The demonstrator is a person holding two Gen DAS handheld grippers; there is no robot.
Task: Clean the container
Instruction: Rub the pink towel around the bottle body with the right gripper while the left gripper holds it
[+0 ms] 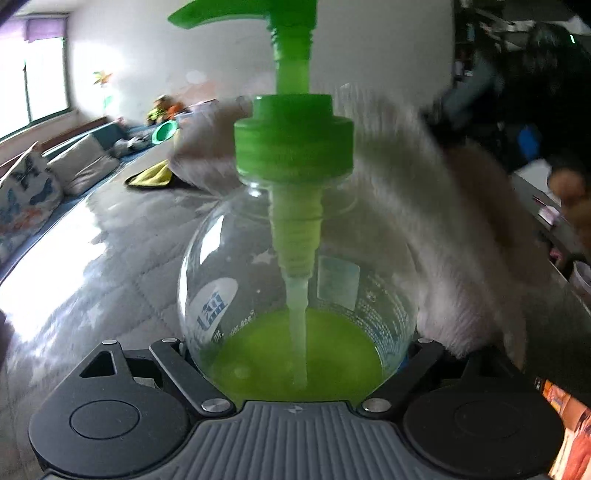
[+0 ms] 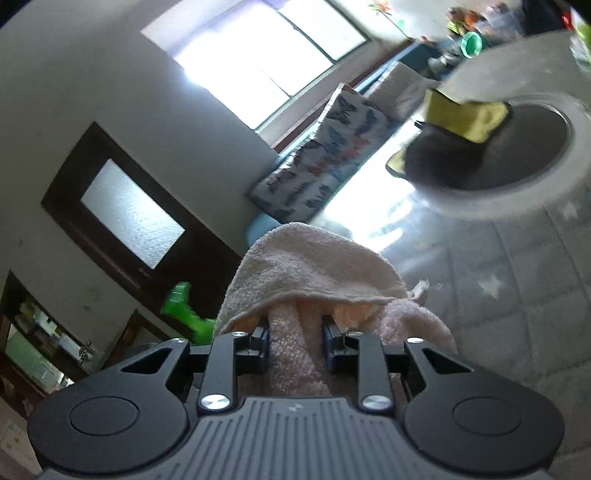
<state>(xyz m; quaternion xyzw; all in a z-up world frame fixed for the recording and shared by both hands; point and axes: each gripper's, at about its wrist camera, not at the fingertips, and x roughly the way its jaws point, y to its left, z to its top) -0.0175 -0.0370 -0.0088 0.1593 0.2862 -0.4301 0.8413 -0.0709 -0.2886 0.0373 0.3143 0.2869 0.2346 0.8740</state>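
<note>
Grey quilted counter cover with white stars, glossy under window glare, carries the work; a cushioned bench runs along the wall beyond it.

Left wrist view: the left hand-held gripper (image 1: 299, 354) has its jaws spread wide around the base of the pump bottle (image 1: 295, 280) and appears clamped on it. The bottle stands upright — long axis vertical, green pump head (image 1: 243, 14) at the top of the frame, a shallow pool of green liquid at the bottom. A pale pink towel (image 1: 424, 221), motion-blurred, lies against the bottle's right shoulder and flank, reaching behind the green collar. A yellow cloth (image 1: 151, 177) lies on the counter well beyond the bottle, to its left.

Right wrist view: the right hand-held gripper (image 2: 297, 347) is closed on a fold of the towel (image 2: 314, 273), which drapes forward over the fingertips. Of the bottle only the pump head (image 2: 184, 310) shows, left of the towel and close by. Judgement: the coming wipe turns on the towel travelling along the bottle's vertical axis while the left grip holds it steady.

This view alone confirms the grip on the towel; towel-to-glass contact is visible only in the left view. A white tape roll (image 2: 517, 147), blurred, sits well beyond the towel.
</note>
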